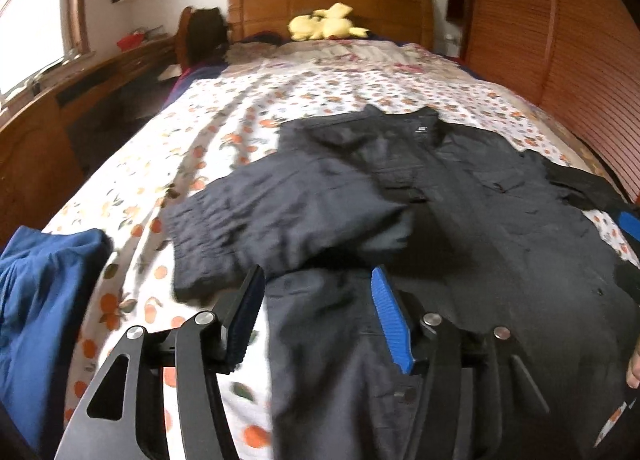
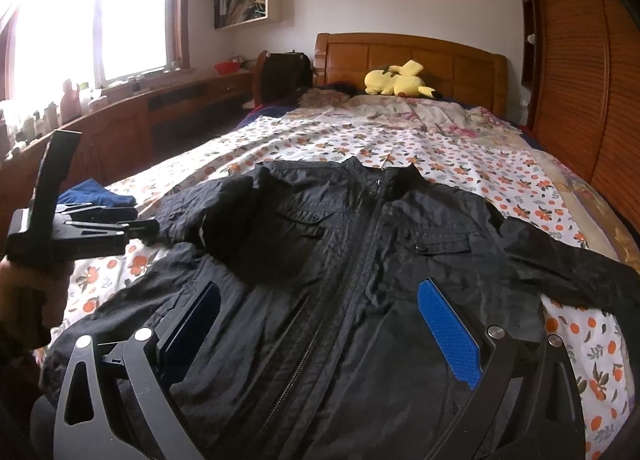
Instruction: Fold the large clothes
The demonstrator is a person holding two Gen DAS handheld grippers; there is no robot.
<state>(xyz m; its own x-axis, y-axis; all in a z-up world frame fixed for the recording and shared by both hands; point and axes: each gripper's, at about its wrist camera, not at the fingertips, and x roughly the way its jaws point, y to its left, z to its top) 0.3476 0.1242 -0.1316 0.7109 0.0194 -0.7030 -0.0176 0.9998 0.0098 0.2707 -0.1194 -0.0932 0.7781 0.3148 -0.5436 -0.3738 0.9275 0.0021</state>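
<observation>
A black zip jacket (image 2: 360, 240) lies front up on the flowered bedsheet (image 2: 400, 139), collar toward the headboard. One sleeve (image 1: 280, 211) is folded in across the chest; the other sleeve (image 2: 580, 272) stretches out to the right. My left gripper (image 1: 318, 274) is open just above the jacket's lower left part, and its pads press on nothing. From the right wrist view the left gripper (image 2: 152, 225) hangs beside the folded sleeve, held by a hand. My right gripper (image 2: 320, 286) stands wide open over the jacket's zip, holding nothing. One of its blue pads (image 1: 629, 223) shows at the right edge.
A blue garment (image 1: 48, 292) lies crumpled at the bed's left edge. A yellow plush toy (image 2: 396, 81) rests by the wooden headboard (image 2: 420, 55). A slatted wardrobe (image 1: 560, 39) runs along the right side, and a wooden desk (image 2: 168, 99) under the window stands on the left.
</observation>
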